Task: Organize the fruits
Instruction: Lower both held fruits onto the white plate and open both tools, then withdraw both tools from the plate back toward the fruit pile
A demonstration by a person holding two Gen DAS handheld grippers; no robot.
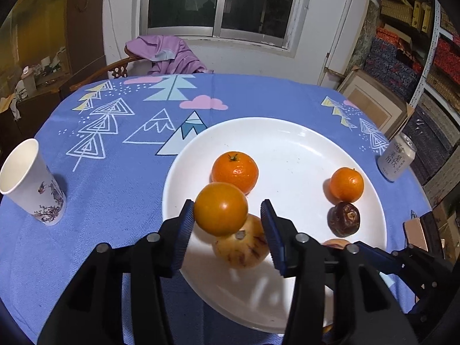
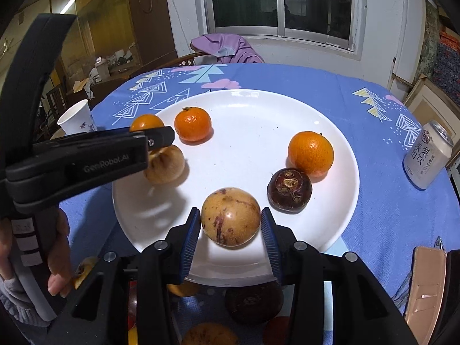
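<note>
The left claw point(image 1: 227, 224) is spread wide; an orange fruit point(image 1: 220, 208) touches its left pad, with a gap to the right pad, above a speckled fruit point(image 1: 241, 247) on the white plate point(image 1: 287, 138). The right claw point(image 2: 230, 231) grasps a tan speckled fruit point(image 2: 230, 216) at the plate's point(image 2: 258, 109) near edge. Two tangerines point(image 2: 192, 123) point(image 2: 310, 152) and a dark brown fruit point(image 2: 289, 188) lie on the plate. A cup point(image 1: 28, 181) and can point(image 2: 428, 158) stand on the tabletop point(image 1: 115, 172).

A lived-in home — clothed dining table point(image 1: 115, 172), chair point(image 1: 95, 74), stacked boxes point(image 1: 402, 8).
</note>
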